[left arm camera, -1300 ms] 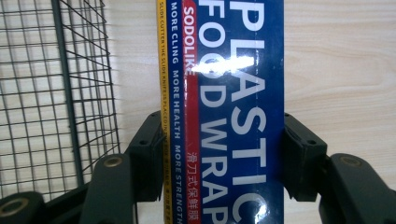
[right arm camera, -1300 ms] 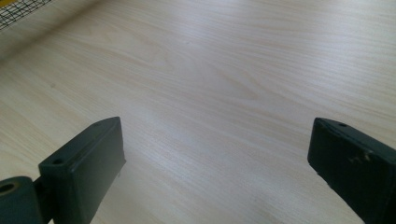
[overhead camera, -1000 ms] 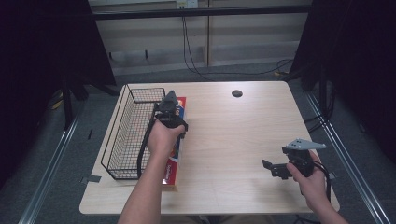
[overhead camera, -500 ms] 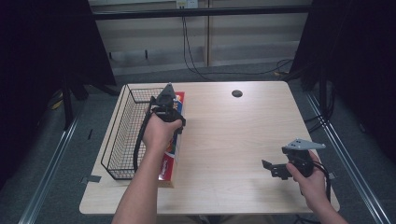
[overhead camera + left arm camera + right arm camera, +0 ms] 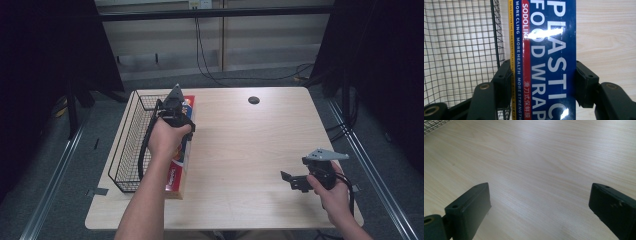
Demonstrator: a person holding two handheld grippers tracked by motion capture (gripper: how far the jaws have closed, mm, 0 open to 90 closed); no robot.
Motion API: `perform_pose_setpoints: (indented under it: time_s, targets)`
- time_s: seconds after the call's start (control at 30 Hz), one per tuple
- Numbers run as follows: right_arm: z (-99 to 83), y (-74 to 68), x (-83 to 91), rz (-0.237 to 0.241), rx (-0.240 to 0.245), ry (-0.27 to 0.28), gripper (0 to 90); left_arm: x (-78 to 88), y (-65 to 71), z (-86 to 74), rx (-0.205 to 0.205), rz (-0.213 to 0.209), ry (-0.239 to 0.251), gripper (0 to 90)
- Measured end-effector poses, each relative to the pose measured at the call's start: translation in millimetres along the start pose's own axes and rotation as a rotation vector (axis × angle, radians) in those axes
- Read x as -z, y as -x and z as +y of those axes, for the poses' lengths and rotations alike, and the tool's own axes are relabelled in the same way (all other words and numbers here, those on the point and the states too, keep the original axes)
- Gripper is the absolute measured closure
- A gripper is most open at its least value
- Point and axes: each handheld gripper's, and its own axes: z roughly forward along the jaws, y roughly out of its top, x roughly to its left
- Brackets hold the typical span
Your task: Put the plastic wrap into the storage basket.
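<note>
With the left gripper (image 5: pixel 543 82) clamped across the plastic wrap box (image 5: pixel 546 50) beside the wire basket (image 5: pixel 131 145) at nine o'clock, and the right gripper (image 5: pixel 539 212) gaping wide, I feared the long box would snag the rim.

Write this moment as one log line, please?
left gripper: shut on plastic wrap box beside wire basket | right gripper: open, over bare table

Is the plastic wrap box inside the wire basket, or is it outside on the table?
Outside. The plastic wrap box lies flat on the table, beside the wire basket, with the left gripper jaws at its two sides.
</note>
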Motion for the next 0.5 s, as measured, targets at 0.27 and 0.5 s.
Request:
perform_pose_setpoints:
  time_s: [0.27, 0.5]
  targets:
    - [0.2, -0.1, 0.2, -0.001, 0.001, 0.002, 3.4, 6.6, -7.9, 0.1, 0.012, 0.000, 0.008, 42.9]
    - [0.3, -0.4, -0.2, 0.003, 0.001, 0.001, 3.4, 11.3, -16.5, 1.0, 0.016, 0.011, 0.004, 42.9]
